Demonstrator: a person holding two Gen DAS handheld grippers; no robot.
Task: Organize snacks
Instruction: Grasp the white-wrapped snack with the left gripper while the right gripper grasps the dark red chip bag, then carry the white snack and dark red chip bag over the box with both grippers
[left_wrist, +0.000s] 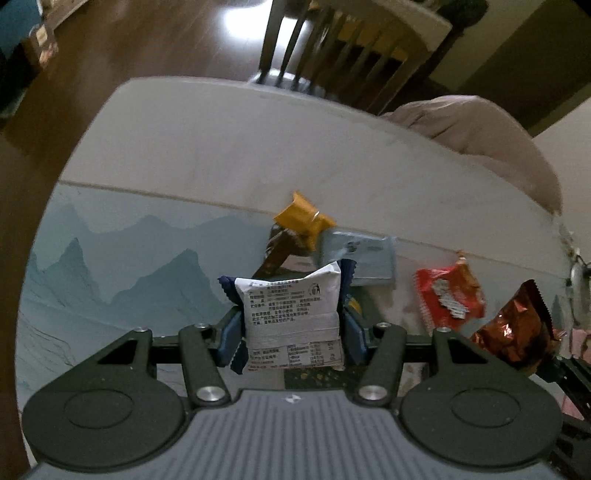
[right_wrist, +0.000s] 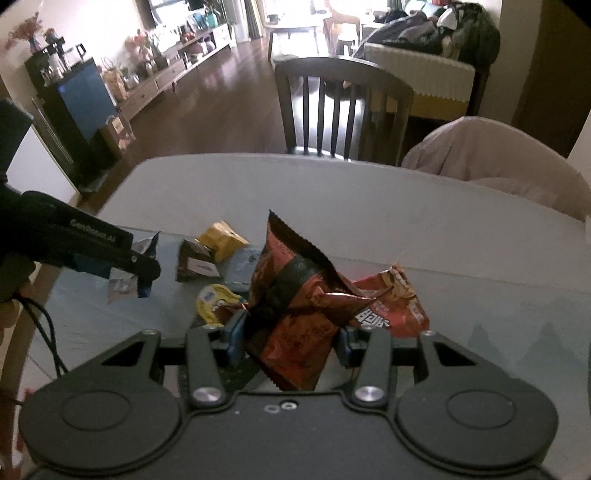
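My left gripper (left_wrist: 291, 328) is shut on a white and navy snack packet (left_wrist: 291, 314), held above the mat; it also shows at the left of the right wrist view (right_wrist: 125, 273). My right gripper (right_wrist: 290, 339) is shut on a crumpled reddish-brown foil packet (right_wrist: 295, 314), also seen at the right of the left wrist view (left_wrist: 517, 328). On the mat lie a yellow packet (left_wrist: 303, 218), a brown packet (left_wrist: 280, 251), a grey-blue packet (left_wrist: 362, 258), a red packet (left_wrist: 448, 295) and a small yellow packet (right_wrist: 212, 301).
A blue mountain-print mat (left_wrist: 110, 266) covers the near part of the grey table (left_wrist: 258, 140). A dark wooden chair (right_wrist: 340, 107) stands at the far edge. A chair draped in pinkish cloth (right_wrist: 498, 158) is at the far right.
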